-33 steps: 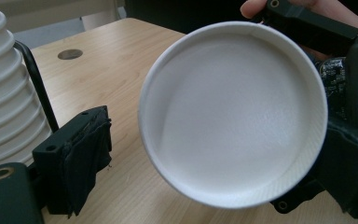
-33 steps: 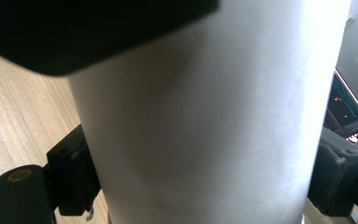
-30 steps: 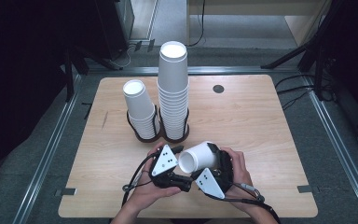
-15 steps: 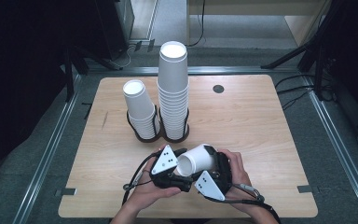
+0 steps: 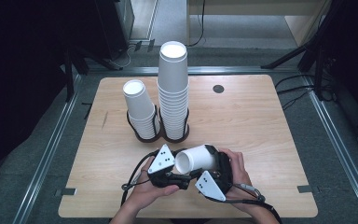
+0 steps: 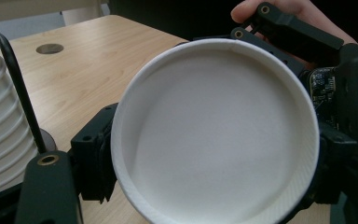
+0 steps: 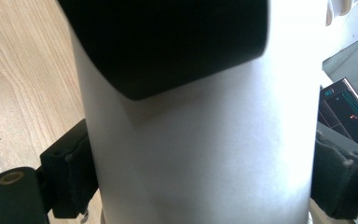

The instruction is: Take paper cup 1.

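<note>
Nearest you, above the desk [image 5: 261,140] front edge: 1 white paper cup [image 5: 196,158] on its side. Your left tool [image 5: 179,173] just closed on its rim; right tool [image 5: 213,164], just easing wider, w/ pads at its body. Farther back: 2 cup stacks [image 5: 173,88] in 2 black ring holders [image 5: 144,133]. No writing legible.

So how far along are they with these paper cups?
Done: a short stack and a tall stack stand in black holders on the table. In hand: a single cup lies sideways between both grippers. The left gripper has just been closing on its rim; the right gripper has just been opening, pads against its wall. Left: probably adding it to a stack.
</note>
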Action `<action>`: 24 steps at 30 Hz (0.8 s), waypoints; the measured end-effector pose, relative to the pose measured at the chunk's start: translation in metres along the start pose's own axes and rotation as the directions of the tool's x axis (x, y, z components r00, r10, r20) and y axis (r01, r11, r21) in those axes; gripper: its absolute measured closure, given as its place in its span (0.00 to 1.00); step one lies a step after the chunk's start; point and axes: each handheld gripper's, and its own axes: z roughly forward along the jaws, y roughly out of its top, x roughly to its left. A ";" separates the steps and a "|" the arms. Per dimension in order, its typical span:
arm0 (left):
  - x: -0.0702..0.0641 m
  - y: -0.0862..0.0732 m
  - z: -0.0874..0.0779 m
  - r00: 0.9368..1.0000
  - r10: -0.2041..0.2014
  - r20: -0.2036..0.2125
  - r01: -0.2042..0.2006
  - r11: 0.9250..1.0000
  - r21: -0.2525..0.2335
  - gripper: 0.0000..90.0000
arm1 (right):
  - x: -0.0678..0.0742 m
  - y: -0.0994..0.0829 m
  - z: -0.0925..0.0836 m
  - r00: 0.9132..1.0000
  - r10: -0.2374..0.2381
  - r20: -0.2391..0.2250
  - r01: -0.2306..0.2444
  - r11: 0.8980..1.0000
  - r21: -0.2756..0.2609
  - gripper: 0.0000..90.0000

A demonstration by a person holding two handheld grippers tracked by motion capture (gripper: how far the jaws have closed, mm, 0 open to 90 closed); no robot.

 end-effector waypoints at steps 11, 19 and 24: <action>-0.001 0.000 0.000 1.000 -0.006 -0.001 0.006 1.000 -0.002 0.26 | 0.000 -0.002 0.000 1.000 0.026 -0.007 -0.026 1.000 -0.016 0.09; 0.002 -0.001 -0.001 1.000 -0.014 0.006 0.014 1.000 -0.009 0.26 | -0.004 -0.001 -0.003 0.999 0.034 -0.005 -0.034 0.999 -0.012 0.02; 0.008 -0.003 -0.003 0.999 -0.033 -0.020 0.033 0.999 -0.024 0.26 | -0.007 0.001 -0.006 0.998 0.068 -0.016 -0.069 0.998 -0.013 0.00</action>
